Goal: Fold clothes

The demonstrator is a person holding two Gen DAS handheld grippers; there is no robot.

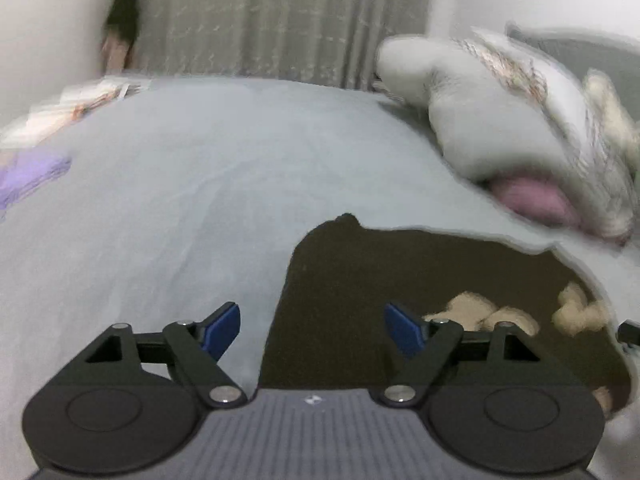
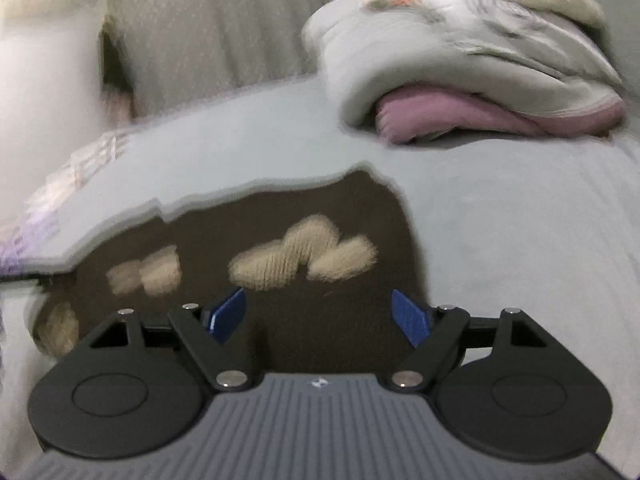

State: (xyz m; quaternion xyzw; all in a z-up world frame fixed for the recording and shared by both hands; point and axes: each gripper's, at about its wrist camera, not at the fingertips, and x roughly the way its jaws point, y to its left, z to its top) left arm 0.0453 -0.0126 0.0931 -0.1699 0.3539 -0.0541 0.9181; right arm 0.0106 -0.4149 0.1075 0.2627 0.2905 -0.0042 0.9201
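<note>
Fingers of both the left gripper (image 1: 312, 330) and right gripper (image 2: 318, 314) stand released, grasping nothing, above a dark brown garment with cream fuzzy patches (image 2: 312, 216) lying on the grey-sheeted bed (image 1: 160, 200); pinching matching edges would likely fold it cleanly.

Rumpled quilt (image 1: 500, 120), grey curtain (image 1: 280, 20)

Lighting: soft, even, indoor; source unseen; no glare, faint shadows. Blur: heavy motion smear on curtain (image 1: 280, 20), folded quilt (image 2: 460, 52), garment edges; near hardware sharp. Fisheye bending, dark corners.
</note>
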